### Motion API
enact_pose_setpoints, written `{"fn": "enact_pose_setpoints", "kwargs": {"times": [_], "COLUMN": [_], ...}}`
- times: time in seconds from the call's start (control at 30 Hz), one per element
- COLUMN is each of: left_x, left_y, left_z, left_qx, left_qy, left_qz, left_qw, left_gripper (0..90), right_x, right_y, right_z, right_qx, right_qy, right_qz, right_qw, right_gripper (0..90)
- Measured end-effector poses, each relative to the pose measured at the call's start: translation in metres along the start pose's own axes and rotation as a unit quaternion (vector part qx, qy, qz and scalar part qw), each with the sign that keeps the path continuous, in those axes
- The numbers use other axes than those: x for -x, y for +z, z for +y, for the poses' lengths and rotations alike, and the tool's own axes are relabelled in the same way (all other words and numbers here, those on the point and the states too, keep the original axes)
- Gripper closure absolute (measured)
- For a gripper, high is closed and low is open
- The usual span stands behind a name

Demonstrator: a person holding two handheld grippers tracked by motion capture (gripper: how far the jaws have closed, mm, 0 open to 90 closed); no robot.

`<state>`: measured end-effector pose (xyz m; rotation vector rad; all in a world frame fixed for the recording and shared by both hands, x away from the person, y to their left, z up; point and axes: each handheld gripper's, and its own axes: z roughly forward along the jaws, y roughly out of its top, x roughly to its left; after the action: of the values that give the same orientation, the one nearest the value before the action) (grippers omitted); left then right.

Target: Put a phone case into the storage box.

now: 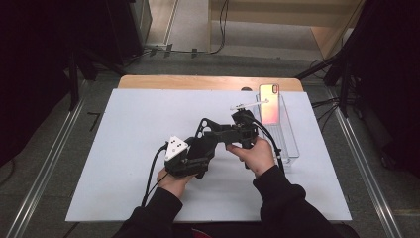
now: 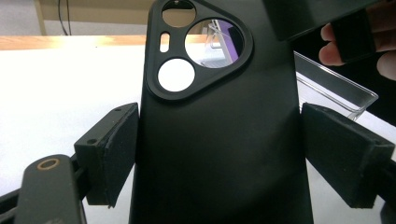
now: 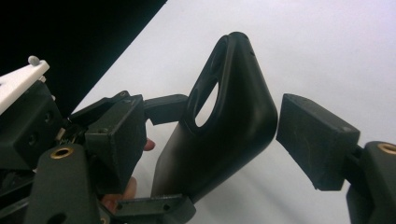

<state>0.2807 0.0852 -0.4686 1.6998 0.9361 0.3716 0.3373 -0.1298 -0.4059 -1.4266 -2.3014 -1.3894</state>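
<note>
The black phone case point(image 2: 219, 140) is held up above the white table mat point(image 1: 124, 129), between the two grippers, near the middle of the table and a little to the person's right. In the left gripper view its back faces the camera, with the triangular camera cut-out at the top, and it stands upright between the left gripper point(image 2: 219, 154)'s two jaws: the pads sit against the case's two long edges, so this gripper has it clamped across its width at a wide opening. In the right gripper view the same case point(image 3: 229, 126) is seen edge-on and tilted; the right gripper point(image 3: 205, 140) has its jaws set to either side of the case's upper corner, the left pad close against the case and the right pad with a thin gap still showing, so it looks open around the case and not yet gripping.

Beyond the grippers a clear plastic tray point(image 1: 289, 144) lies along the right edge of the mat, and a phone point(image 1: 270, 104) with a shiny pinkish back leans upright in it.

As I read it, the step in hand is a second grip on the case, either to pass it across or to steady it. The next move calls for the right jaws to close squarely on the case's edges while the left keeps it from twisting
</note>
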Motion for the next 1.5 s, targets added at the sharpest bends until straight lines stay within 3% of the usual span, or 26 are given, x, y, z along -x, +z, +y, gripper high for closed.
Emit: {"fn": "enact_pose_setpoints", "kwargs": {"times": [0.17,0.3,0.43,0.5,0.73,0.87,0.97,1.1,1.3,1.43,1.5], "left_x": [-0.001,0.0,0.001,0.002,0.002,0.001,0.003,0.004,0.0,-0.004,-0.005], "left_y": [-0.001,-0.002,-0.002,-0.002,-0.002,-0.002,-0.003,-0.004,-0.003,-0.002,-0.002], "left_z": [0.001,0.001,0.001,0.001,0.003,0.009,0.015,0.019,0.025,0.03,0.032], "left_qx": [0.001,0.005,0.01,0.011,0.013,-0.009,-0.023,-0.05,-0.106,-0.153,-0.164], "left_qy": [-0.005,-0.003,-0.005,-0.007,-0.012,-0.024,-0.025,-0.02,-0.031,-0.044,-0.044], "left_qz": [0.002,0.001,-0.006,-0.009,-0.024,-0.035,-0.031,-0.03,-0.051,-0.09,-0.104], "left_qw": [1.0,1.0,0.9999,0.9999,0.9995,0.999,0.999,0.9981,0.9926,0.9832,0.9799], "left_gripper": [14.5,14.5,14.4,14.3,13.7,13.0,11.8,9.5,10.5,14.1,18.2], "right_x": [0.004,0.009,0.016,0.017,0.016,0.013,0.012,0.012,0.013,0.011,0.01], "right_y": [0.002,-0.001,-0.006,-0.008,-0.012,-0.014,-0.016,-0.022,-0.031,-0.033,-0.033], "right_z": [0.002,0.003,0.003,0.003,0.004,0.005,0.006,0.008,0.01,0.009,0.009], "right_qx": [0.003,0.006,0.005,0.006,0.009,0.005,0.008,0.015,0.014,0.019,0.018], "right_qy": [0.024,0.043,0.077,0.085,0.085,0.078,0.072,0.06,0.023,-0.011,-0.022], "right_qz": [0.011,0.02,0.062,0.078,0.089,0.092,0.09,0.071,0.045,0.026,0.019], "right_qw": [0.9996,0.9989,0.9951,0.9933,0.9923,0.9927,0.9933,0.9956,0.9986,0.9994,0.9994], "right_gripper": [35.9,61.6,74.1,76.8,77.5,77.7,77.6,77.6,77.5,77.5,77.5]}}
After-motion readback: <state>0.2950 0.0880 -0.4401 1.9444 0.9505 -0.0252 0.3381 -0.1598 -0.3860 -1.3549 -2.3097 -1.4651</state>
